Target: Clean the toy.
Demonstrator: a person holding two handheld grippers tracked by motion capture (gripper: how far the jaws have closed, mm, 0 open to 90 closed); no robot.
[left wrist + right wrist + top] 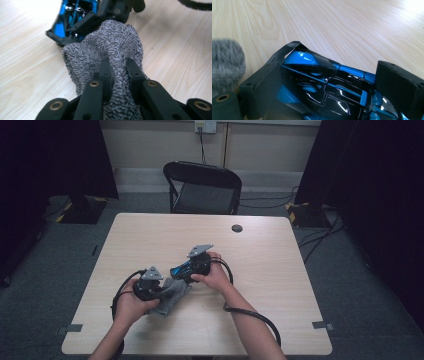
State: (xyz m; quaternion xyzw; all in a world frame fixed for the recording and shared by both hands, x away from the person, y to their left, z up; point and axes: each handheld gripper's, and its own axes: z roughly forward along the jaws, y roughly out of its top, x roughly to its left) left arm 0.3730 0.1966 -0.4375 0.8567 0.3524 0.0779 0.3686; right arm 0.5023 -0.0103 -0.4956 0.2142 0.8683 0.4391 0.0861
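The left gripper [117, 67] is pinching a grey knitted cloth [110, 50] on the bench [270, 270], while the right gripper [332, 87] is clamping a blue-and-black toy car [319, 85] beside it. Both grasps look secured; wiping the car seems barely begun.

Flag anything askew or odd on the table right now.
The grey knit cloth is bunched up into a hump rather than lying flat, pinched between the left gripper jaws. The blue and black toy car sits between the right gripper jaws, right next to the cloth. No spill or damage shows.
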